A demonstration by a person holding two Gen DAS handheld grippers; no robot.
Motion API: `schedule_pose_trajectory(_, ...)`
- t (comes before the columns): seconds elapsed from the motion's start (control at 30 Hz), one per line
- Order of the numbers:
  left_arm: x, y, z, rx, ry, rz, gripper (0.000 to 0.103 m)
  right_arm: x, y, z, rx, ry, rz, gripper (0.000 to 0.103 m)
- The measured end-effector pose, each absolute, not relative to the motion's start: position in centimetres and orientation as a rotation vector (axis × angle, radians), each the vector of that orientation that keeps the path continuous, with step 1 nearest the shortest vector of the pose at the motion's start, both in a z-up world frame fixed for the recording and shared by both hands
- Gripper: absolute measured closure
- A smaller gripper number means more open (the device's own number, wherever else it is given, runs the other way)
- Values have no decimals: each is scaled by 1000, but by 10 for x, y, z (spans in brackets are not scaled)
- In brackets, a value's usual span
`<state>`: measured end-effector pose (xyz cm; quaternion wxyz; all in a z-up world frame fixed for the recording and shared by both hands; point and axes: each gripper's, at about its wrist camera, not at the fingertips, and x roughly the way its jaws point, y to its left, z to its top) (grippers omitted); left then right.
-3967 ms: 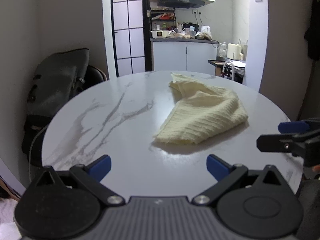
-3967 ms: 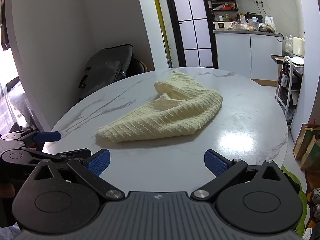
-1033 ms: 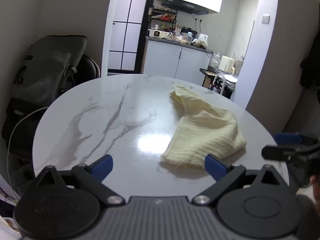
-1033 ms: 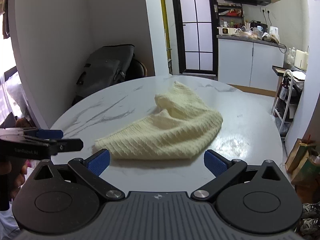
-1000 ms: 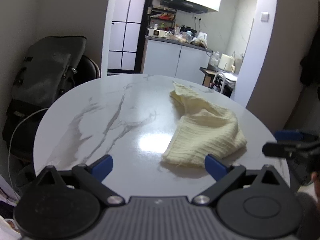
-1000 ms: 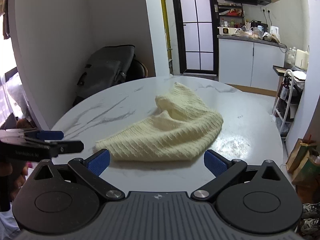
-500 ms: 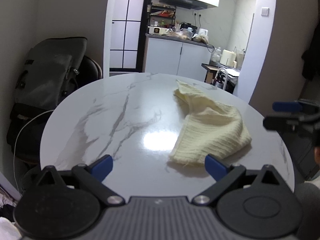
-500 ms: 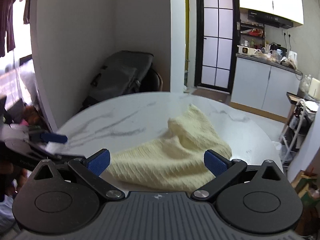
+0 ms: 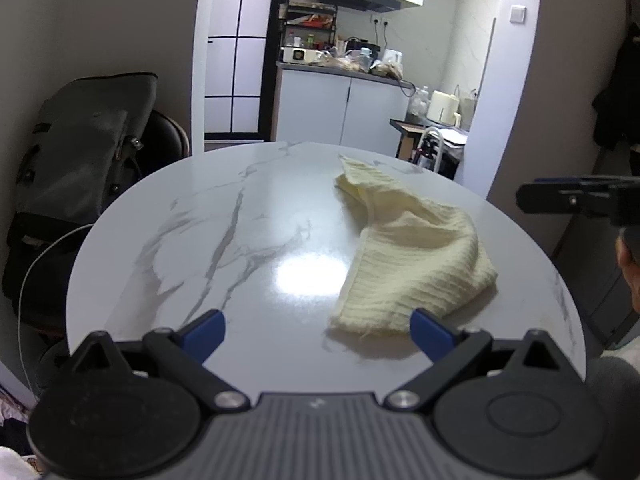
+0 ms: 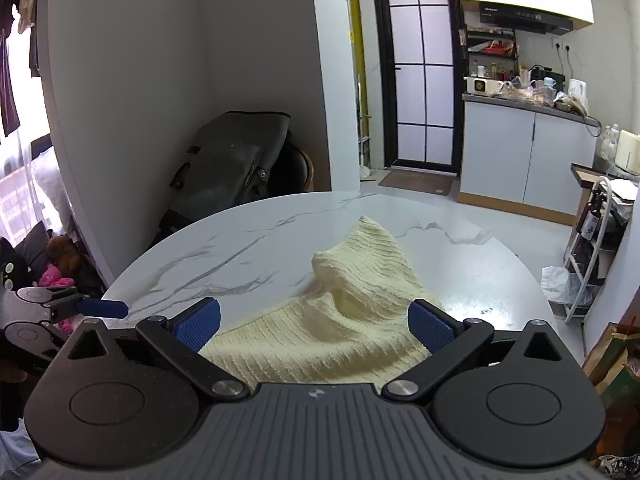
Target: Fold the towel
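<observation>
Round table [image 9: 168, 240], white marble top with grey veins, glossy; a bright patch of light reflects off it ahead of the left gripper [image 9: 316, 330], between its fingertips and slightly beyond.

One thing lies on the top: a pale yellow ribbed towel [image 9: 408, 248], crumpled, not flat. Seen from the left gripper, it sits ahead and to the right, its near frayed corner close to the right fingertip and a narrow end trailing toward the far rim.

Seen from the right gripper [image 10: 316, 322], the towel [image 10: 352, 312] lies straight ahead, its near edge spanning between both fingertips, a raised fold in the middle, tapering away.

Table surface left of the towel is bare marble.
</observation>
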<state>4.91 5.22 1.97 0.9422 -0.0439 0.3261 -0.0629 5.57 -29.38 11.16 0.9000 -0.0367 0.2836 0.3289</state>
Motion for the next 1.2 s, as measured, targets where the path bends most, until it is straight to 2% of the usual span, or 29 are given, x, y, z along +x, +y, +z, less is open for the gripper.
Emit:
schedule_pose_trajectory(0.33,57,58,17,-80,681,-119,3,80,-285,114,-147,606,689,7)
schedule_pose_trajectory(1.2,79,55,13,-109,682,-134,10,102,-300,107,-120,617,668,7)
